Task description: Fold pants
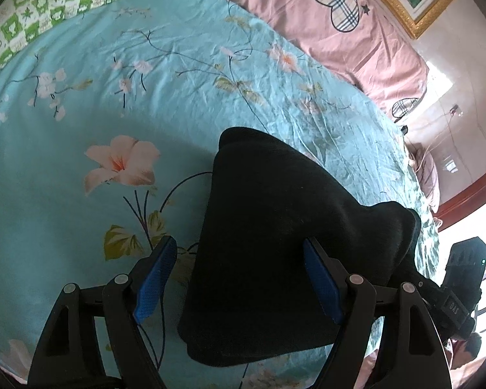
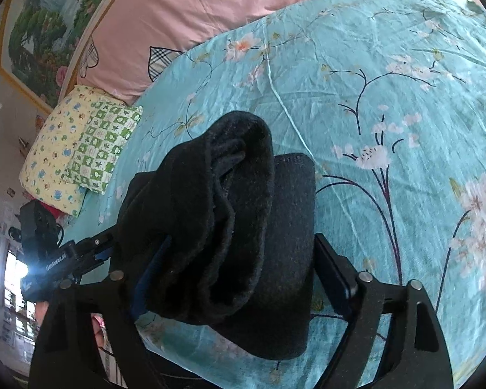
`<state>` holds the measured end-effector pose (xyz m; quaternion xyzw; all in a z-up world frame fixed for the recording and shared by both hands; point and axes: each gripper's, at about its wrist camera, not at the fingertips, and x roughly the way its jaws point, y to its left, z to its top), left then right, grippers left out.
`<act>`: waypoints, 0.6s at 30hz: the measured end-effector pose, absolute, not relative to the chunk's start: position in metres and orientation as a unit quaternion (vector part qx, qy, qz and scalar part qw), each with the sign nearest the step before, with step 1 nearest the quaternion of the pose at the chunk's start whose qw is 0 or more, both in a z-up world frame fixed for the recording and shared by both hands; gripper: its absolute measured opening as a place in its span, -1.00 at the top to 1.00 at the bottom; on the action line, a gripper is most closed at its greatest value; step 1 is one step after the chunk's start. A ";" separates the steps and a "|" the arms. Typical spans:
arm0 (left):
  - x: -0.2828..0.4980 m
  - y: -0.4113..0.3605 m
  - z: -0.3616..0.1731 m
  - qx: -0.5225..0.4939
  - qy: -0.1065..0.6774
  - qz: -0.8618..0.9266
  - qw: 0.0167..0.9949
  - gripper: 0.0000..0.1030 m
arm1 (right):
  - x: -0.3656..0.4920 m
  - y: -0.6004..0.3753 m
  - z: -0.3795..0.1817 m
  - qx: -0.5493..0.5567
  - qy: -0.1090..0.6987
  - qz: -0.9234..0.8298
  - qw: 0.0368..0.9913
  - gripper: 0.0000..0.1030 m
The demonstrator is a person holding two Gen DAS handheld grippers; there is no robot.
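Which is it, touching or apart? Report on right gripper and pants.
Touching. Right wrist view: the pants drape over one finger pad of the right gripper.

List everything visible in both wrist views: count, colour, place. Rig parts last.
pants: 1, black, folded bundle on the sheet, between both grippers
bed sheet: 1, turquoise floral, covers the bed
quilt: 1, pink with plaid hearts, far edge of the bed
pillows: 2, green-checked on yellow-patterned, bed corner
painting: 1, gold-framed, on the wall
left gripper: 1, black with blue pads, open around the pants
right gripper: 1, black with blue pads, open around the pants
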<state>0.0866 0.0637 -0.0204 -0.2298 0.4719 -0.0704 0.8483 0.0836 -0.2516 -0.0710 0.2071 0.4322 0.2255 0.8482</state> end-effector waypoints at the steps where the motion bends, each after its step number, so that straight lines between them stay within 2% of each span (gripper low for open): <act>1: 0.088 0.064 -0.021 -0.231 0.473 -0.071 0.847 -0.56 | 0.083 -0.252 -0.071 0.206 0.431 0.226 0.849 -0.60; 12: 0.108 0.057 -0.039 -0.241 0.490 -0.085 0.834 -0.55 | 0.078 -0.264 -0.080 0.237 0.425 0.244 0.839 -0.44; 14: 0.110 0.055 -0.040 -0.239 0.491 -0.090 0.833 -0.46 | 0.078 -0.264 -0.080 0.239 0.423 0.245 0.839 -0.43; 16: 0.114 0.053 -0.041 -0.241 0.494 -0.104 0.829 -0.23 | 0.078 -0.263 -0.081 0.241 0.421 0.245 0.839 -0.43; 18: 0.115 0.051 -0.041 -0.241 0.494 -0.104 0.829 -0.18 | 0.077 -0.263 -0.082 0.242 0.419 0.246 0.840 -0.43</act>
